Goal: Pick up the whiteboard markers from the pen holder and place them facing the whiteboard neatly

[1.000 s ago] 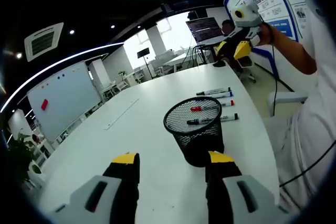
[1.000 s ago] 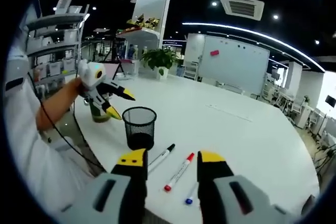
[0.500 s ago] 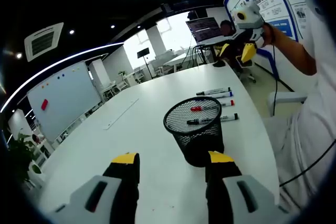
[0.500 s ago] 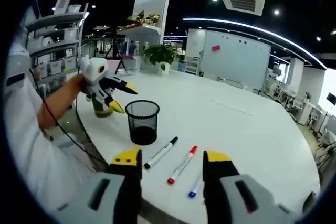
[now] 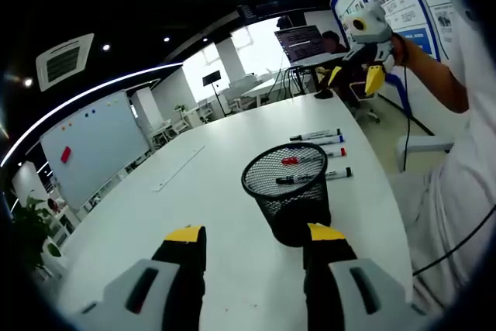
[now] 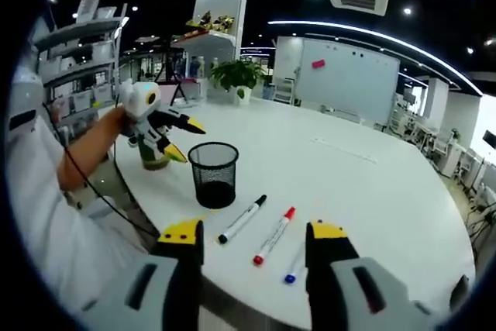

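You are holding the left gripper (image 5: 252,239) low over the white table (image 5: 201,191), its yellow-tipped jaws standing apart with nothing between them. Taking the black mesh pen holder (image 5: 287,191) as the reference, that gripper is sitting just short of it, the right-hand jaw tip lying at the holder's base. The holder is standing upright near the table edge on your side.

In the left gripper view, four markers are lying on the table beyond the pen holder, roughly parallel: a black-capped marker (image 5: 338,174) nearest the holder, partly seen through the mesh, then a red-capped marker (image 5: 335,153), then a blue-tipped marker (image 5: 332,140), and farthest a dark marker (image 5: 316,135). Through the mesh it is not possible to tell whether anything remains inside the holder.

You are carrying the right gripper (image 6: 252,231) above the table edge, jaws apart and gripping nothing. In the right gripper view, a black marker (image 6: 242,218) is lying just beside the pen holder (image 6: 213,174), the red marker (image 6: 274,235) next to it on the side away from the holder, and the blue marker (image 6: 293,263) beyond that, partly hidden by the right-hand jaw.

The whiteboard (image 6: 346,81) is standing far across the table from the pen holder. A potted plant (image 6: 235,76) is standing beyond the holder at the far table edge. Your sleeve (image 6: 46,215) is showing on the holder's near side.
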The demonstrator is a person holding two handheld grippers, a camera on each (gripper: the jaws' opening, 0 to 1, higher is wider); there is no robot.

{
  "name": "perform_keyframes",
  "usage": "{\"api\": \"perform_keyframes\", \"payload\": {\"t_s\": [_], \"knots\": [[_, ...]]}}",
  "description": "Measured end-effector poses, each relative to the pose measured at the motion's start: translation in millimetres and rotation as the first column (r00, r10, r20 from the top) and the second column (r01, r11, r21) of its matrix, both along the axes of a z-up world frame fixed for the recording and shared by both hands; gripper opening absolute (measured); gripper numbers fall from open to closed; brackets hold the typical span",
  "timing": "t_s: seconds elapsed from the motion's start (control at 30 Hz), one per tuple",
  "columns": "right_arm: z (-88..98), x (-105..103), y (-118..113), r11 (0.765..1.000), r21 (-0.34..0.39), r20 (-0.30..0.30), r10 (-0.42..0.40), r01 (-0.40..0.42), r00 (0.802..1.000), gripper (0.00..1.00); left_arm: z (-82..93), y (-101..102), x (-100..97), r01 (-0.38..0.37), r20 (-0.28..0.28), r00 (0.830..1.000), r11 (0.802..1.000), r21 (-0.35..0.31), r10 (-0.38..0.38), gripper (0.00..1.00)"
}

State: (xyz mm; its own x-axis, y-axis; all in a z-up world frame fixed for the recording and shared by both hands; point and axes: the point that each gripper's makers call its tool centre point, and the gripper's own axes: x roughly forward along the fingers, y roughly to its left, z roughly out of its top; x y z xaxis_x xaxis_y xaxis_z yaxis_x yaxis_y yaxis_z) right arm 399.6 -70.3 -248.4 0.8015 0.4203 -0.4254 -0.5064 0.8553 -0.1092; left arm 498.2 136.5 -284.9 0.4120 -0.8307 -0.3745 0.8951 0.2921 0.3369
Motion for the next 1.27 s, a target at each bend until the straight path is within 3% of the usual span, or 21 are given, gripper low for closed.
{"api": "perform_keyframes", "payload": {"t_s": [1.27], "knots": [[-20.5,-0.8,-8.8,0.998,-0.051,-0.031,-0.024,0.022,0.999,0.58,0.3,-1.4,-4.3,0.0,0.0,1.0,1.0,0.002,0.0,0.52]]}}
